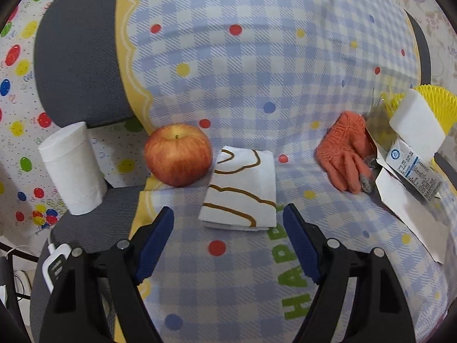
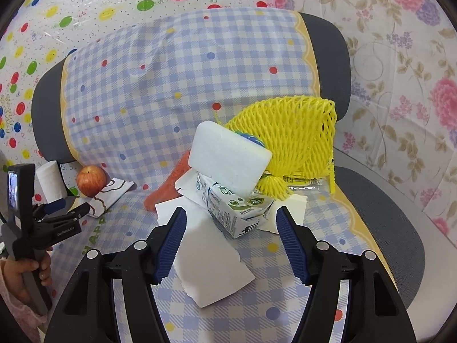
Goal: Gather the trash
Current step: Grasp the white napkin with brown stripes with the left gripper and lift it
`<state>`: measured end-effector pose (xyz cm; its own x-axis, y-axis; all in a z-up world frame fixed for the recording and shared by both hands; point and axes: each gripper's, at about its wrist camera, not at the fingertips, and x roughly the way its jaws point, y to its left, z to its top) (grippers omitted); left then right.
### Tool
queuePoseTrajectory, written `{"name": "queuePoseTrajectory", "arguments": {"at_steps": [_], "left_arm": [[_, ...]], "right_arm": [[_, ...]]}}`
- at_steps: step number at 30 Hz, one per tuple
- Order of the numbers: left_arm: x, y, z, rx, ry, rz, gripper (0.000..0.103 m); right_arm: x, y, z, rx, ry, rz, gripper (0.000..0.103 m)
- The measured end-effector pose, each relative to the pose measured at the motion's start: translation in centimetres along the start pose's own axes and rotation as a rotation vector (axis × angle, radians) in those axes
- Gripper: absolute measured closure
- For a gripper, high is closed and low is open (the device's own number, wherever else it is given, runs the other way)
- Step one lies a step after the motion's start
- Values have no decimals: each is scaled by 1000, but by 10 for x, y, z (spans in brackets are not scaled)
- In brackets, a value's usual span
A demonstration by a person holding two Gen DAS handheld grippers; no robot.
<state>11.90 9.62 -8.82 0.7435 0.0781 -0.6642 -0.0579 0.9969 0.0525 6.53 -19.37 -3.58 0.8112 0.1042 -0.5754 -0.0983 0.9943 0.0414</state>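
— So, our right gripper (image 2: 231,223) has its fingers spread, empty; the milk carton (image 2: 234,208) sits between the tips at twelve o'clock, the foam block (image 2: 228,160) resting on top.

— Closing could topple the foam block. Our left gripper (image 1: 228,223), also spread, faces the folded cloth (image 1: 240,188).

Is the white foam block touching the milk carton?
Touching. The right wrist view shows the white foam block resting tilted on the top of the milk carton, with no gap between them.
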Motion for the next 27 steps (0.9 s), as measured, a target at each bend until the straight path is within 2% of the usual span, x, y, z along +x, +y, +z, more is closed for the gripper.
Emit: {"name": "queuePoseTrajectory", "arguments": {"at_steps": [3, 7, 13, 15, 16, 17, 20, 23, 27], "left_arm": [[9, 0, 5, 0, 17, -1, 26], [29, 2, 10, -17, 83, -5, 27], [49, 1, 8, -23, 189, -72, 37], [48, 3, 8, -28, 188, -99, 43], [47, 1, 8, -22, 186, -112, 53], [47, -2, 8, -7, 182, -112, 58], [40, -20, 8, 86, 153, -84, 80], [23, -30, 8, 122, 97, -67, 88], [-14, -42, 9, 112, 16, -114, 88]], "right_arm": [[5, -3, 0, 8, 9, -2, 37], [7, -5, -1, 16, 14, -5, 37], [6, -10, -2, 27, 15, -6, 37], [4, -12, -4, 31, 16, -8, 37], [3, -13, -6, 34, 18, -11, 37], [1, -14, -8, 37, 20, -14, 37], [-4, -20, -13, 55, 29, -22, 37], [-15, -26, -19, 82, 38, -37, 37], [-39, -30, -25, 83, 35, -67, 37]]}}
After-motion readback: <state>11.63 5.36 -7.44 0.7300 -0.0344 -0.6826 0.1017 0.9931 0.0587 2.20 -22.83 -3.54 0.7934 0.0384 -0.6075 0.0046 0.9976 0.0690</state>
